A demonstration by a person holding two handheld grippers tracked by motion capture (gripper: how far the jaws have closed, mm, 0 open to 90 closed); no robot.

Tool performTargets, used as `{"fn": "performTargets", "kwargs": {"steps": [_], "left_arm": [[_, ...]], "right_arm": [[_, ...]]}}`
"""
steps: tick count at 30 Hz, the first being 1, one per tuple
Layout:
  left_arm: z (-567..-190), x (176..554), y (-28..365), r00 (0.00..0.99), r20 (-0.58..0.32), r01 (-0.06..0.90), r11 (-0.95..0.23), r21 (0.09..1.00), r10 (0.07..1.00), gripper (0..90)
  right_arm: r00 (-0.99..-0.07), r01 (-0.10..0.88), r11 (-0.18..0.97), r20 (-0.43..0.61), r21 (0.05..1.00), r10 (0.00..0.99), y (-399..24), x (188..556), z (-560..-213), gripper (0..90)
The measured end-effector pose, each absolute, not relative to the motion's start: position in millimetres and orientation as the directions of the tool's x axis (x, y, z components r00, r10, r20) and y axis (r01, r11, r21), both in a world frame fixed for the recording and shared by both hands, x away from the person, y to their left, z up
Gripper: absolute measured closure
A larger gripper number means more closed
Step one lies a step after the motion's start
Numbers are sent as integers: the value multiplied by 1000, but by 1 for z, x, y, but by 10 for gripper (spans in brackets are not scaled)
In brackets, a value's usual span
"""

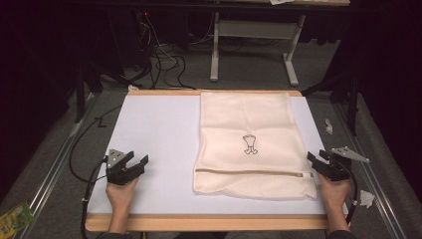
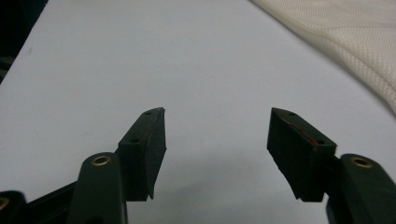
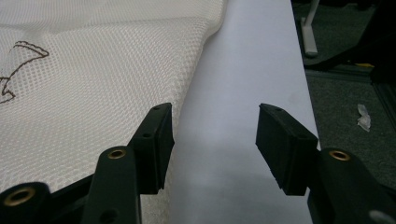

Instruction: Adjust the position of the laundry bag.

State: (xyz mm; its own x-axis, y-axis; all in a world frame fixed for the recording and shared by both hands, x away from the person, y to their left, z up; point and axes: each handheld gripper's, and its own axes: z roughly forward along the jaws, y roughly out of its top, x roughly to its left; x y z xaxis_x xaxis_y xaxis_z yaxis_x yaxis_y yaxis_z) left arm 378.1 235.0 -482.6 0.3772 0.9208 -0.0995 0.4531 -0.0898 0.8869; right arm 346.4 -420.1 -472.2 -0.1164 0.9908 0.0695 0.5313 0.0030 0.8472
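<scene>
A cream mesh bag (image 1: pixel 251 142) lies flat on the white table top (image 1: pixel 154 134), right of the middle, with a small brown drawing (image 1: pixel 249 144) at its centre and a zipper (image 1: pixel 254 173) running across near its front edge. My left gripper (image 1: pixel 137 160) rests open at the front left, well clear of the bag, nothing between its jaws (image 2: pixel 217 135). At the bag's front right corner my right gripper (image 1: pixel 317 157) stands open. In the right gripper view (image 3: pixel 215 133) its left jaw lies over the mesh bag's (image 3: pixel 93 79) edge and bare table shows between the jaws.
The table's wooden rim (image 1: pixel 209 222) runs along the front and back. Dark floor with cables (image 1: pixel 164 59) and a white desk frame (image 1: pixel 249 45) lies beyond. Scraps of white paper (image 1: pixel 367 198) lie on the floor at the right, a green packet (image 1: pixel 14 216) at the front left.
</scene>
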Motion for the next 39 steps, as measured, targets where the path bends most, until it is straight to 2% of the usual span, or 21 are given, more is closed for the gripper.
{"fn": "performTargets", "kwargs": {"steps": [14, 24, 39], "left_arm": [[-481, 376, 225, 411, -93, 474, -126, 871, 907, 372], [-472, 378, 210, 446, -167, 529, -108, 842, 880, 368], [-458, 376, 169, 520, -114, 526, -212, 824, 847, 359]], "right_arm": [[-132, 517, 26, 50, 856, 990, -419, 346, -471, 499], [-155, 517, 18, 73, 856, 985, -421, 340, -467, 523], [-195, 562, 39, 86, 826, 977, -413, 335, -456, 520]]}}
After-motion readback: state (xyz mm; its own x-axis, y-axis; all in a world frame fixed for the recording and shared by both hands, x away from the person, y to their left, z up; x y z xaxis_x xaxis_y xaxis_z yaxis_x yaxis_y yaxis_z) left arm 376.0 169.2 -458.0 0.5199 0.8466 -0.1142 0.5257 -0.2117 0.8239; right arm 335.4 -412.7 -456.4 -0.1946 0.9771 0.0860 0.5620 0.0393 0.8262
